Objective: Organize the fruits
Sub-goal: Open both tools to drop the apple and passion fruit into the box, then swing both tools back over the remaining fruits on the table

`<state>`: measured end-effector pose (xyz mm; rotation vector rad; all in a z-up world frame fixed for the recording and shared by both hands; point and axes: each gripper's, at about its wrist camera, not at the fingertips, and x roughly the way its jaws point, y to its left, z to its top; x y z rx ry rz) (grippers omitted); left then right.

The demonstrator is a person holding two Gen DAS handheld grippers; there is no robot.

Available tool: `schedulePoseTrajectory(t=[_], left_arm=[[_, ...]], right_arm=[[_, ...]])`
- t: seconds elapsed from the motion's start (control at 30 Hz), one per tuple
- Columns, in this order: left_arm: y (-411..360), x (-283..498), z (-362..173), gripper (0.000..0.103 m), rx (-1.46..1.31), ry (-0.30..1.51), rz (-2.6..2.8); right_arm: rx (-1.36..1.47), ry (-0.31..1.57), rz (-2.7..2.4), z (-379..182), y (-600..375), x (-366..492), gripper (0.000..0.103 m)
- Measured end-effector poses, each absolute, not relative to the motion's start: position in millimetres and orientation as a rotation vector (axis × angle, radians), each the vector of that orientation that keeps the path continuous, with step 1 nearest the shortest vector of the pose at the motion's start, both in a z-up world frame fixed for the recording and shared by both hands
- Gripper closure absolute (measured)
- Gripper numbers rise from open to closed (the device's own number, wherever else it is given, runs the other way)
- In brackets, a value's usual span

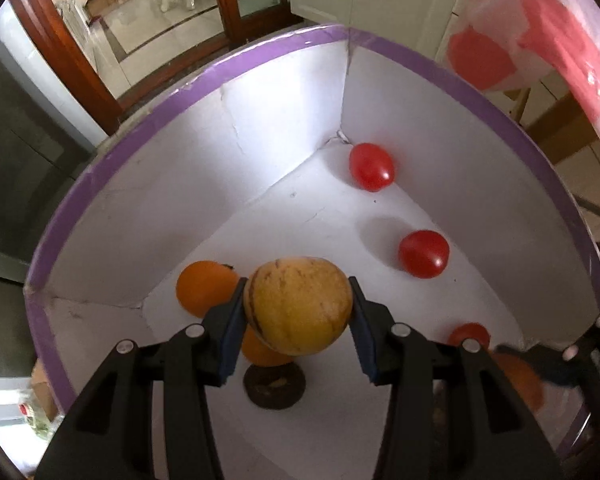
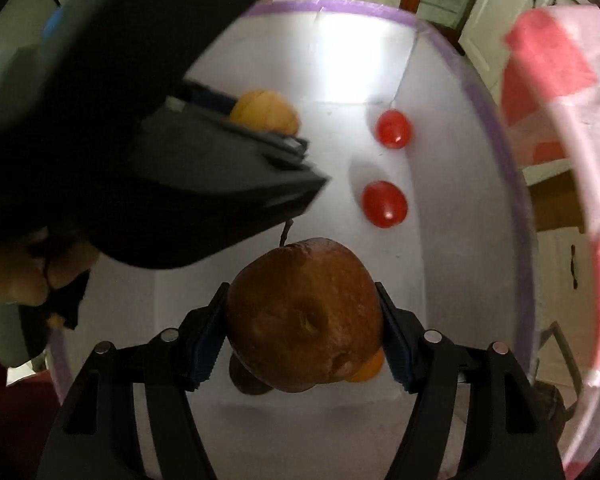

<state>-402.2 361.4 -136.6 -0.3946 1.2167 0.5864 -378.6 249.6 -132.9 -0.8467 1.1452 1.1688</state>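
- Two tongs each hold one fruit over a white box (image 1: 260, 128) with a purple rim.
- Left wrist view: the left gripper (image 1: 298, 312) pinches a yellow fruit (image 1: 298, 306) with thin dark stripes between its blue pads.
- Under it, on the box floor, lie an orange fruit (image 1: 204, 288) by the left wall and a dark round thing (image 1: 274, 390).
- One red tomato (image 1: 371, 167) sits near the far corner, and another tomato (image 1: 424, 254) is by the right wall.
- Right wrist view: the right gripper (image 2: 304, 320) pinches a brown apple (image 2: 304, 316) above the box floor.
- Both tomatoes lie beyond it, by the right wall.
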Motion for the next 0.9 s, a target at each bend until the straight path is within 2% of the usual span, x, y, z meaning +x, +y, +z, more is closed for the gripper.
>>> schedulePoseTrajectory(t=[0.2, 0.27, 0.4, 0.47, 0.67, 0.9], left_arm=[[360.6, -398.0, -134.2, 0.051, -0.4, 1.195, 0.613], [360.7, -398.5, -131.7, 0.041, -0.403, 1.175, 0.617], [357.9, -403.9, -117.9, 0.03, -0.394, 1.108, 0.633], [355.0, -406.2, -105.9, 0.023, -0.365, 1.073, 0.645], [342.2, -401.1, -65.0, 0.011, -0.29, 0.98, 0.67], [288.2, -363.3, -0.4, 0.008, -0.102, 0.872, 0.606]], right_arm=[[-0.864, 1.159, 1.13, -140.4, 242.5, -375.5, 0.034], [-0.815, 1.14, 1.142, -129.7, 240.5, -371.6, 0.028], [-0.735, 1.103, 1.168, -104.6, 227.9, -366.4, 0.027], [-0.69, 1.067, 1.18, -87.4, 213.1, -364.4, 0.027], [-0.461, 0.909, 1.23, -7.4, 151.1, -347.3, 0.025], [-0.181, 0.696, 1.06, 68.0, 33.0, -296.3, 0.015]])
